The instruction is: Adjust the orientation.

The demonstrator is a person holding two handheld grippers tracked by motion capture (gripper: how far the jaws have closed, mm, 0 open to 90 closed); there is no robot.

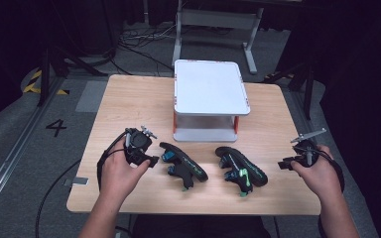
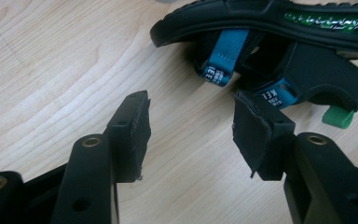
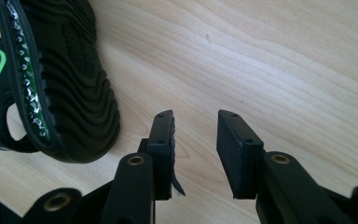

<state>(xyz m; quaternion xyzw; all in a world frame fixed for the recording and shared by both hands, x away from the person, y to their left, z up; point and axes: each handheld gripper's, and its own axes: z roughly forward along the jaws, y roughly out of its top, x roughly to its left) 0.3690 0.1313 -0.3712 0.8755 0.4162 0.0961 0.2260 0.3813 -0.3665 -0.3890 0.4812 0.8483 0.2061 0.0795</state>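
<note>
Two black sandals with green and blue trim lie on their sides on the wooden table (image 1: 129, 99). The left sandal (image 1: 182, 166) is just right of my left gripper (image 1: 151, 161), which is open and empty. In the left gripper view that gripper (image 2: 191, 119) points at the sandal's (image 2: 270, 42) blue strap tabs, a short gap away. The right sandal (image 1: 240, 166) lies left of my right gripper (image 1: 283, 165). In the right gripper view this gripper (image 3: 196, 140) stands open over bare wood, with the ribbed sole of the sandal (image 3: 70, 84) to its left.
A white two-tier shelf (image 1: 211, 91) with orange posts stands at the table's back centre, behind the sandals. Cables and a metal frame (image 1: 216, 22) lie on the floor beyond the table. Bare wood surrounds both sandals.
</note>
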